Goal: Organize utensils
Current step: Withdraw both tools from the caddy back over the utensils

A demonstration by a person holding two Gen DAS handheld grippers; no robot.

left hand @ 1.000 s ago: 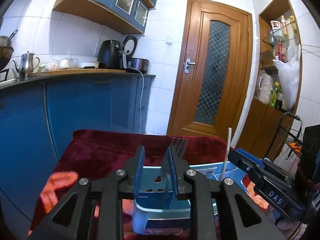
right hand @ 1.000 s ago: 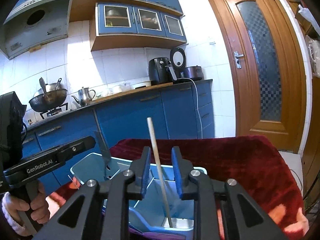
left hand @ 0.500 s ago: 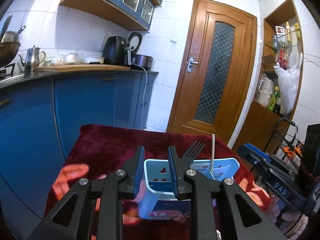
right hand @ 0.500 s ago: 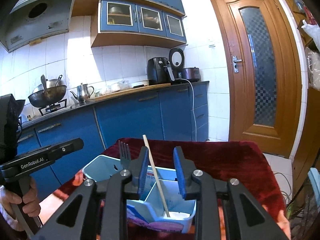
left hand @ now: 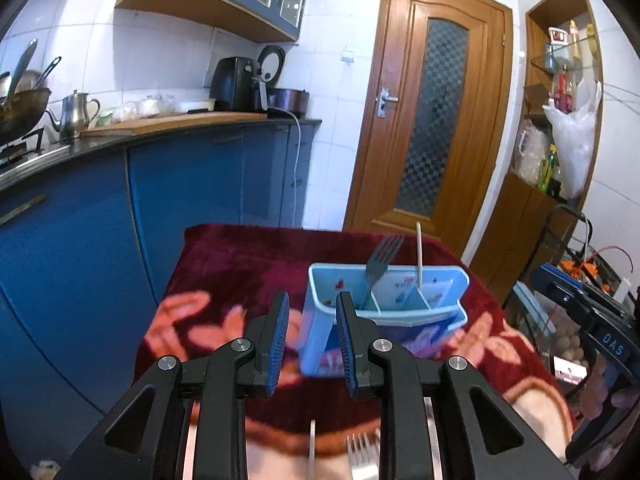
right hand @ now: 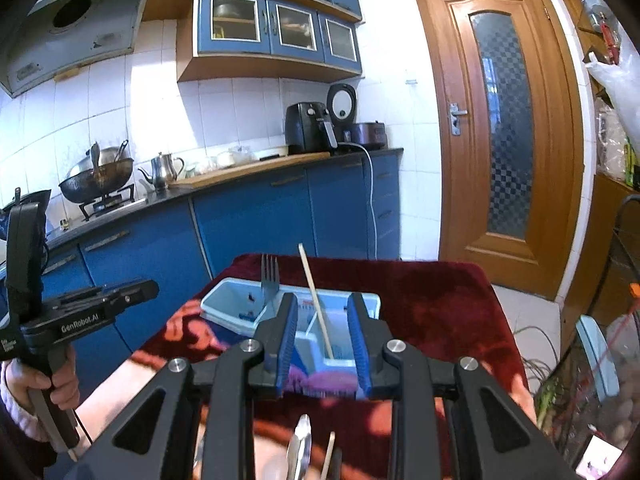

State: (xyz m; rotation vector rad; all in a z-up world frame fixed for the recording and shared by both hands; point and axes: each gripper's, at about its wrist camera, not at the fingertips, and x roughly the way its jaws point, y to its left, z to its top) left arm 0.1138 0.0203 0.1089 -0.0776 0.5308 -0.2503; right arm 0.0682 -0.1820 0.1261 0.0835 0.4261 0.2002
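A light blue utensil holder [left hand: 384, 300] with several compartments stands on the red cloth; it also shows in the right wrist view [right hand: 240, 306]. A metal fork [left hand: 378, 266] [right hand: 270, 278] and a wooden chopstick [left hand: 419, 256] [right hand: 316, 300] stand upright in it. My left gripper [left hand: 310, 344] is open and empty, just in front of the holder's left end. My right gripper [right hand: 324, 346] is open and empty, just in front of the holder's right end. More utensils lie near me: a fork [left hand: 362, 458] and a knife [left hand: 312, 454], a spoon [right hand: 302, 446] and a chopstick [right hand: 330, 456].
The table has a dark red flowered cloth [left hand: 240, 264]. Blue kitchen cabinets [left hand: 180, 200] run along the left, a wooden door [left hand: 432, 120] is behind, and a shelf with bags [left hand: 560, 128] is at right. The left hand-held gripper shows in the right wrist view [right hand: 80, 312].
Both grippers pulled back and up from the holder, leaving fork and chopstick standing in it. Loose utensils near the table's front edge came into view.
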